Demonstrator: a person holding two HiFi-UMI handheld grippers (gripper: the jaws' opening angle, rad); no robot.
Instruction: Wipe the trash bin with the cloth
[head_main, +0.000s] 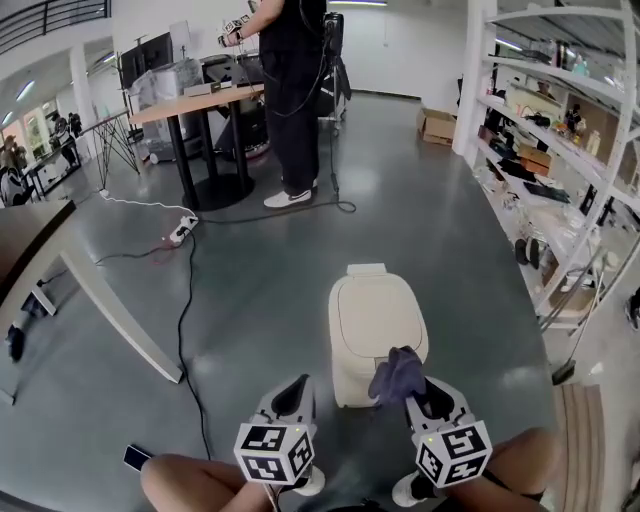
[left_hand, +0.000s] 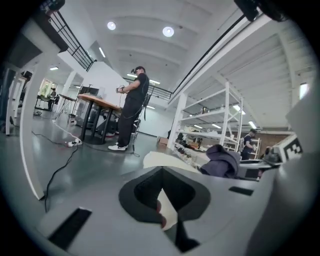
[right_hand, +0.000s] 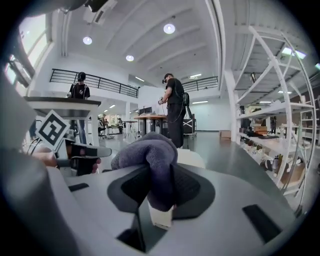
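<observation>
The right tool (head_main: 428, 392) is clamped on a purple cloth (head_main: 397, 372). The cloth bunches up out of the jaws, over the near right corner of the cream bin (head_main: 372, 315) just ahead of the tool. The left tool (head_main: 291, 393) has its jaws together on nothing and hangs just left of the bin's near side. The bin stands on the grey floor (head_main: 250, 290), lid down. Well ahead of both tools, 1 person (head_main: 292, 90) stands at a desk (head_main: 190, 100).
</observation>
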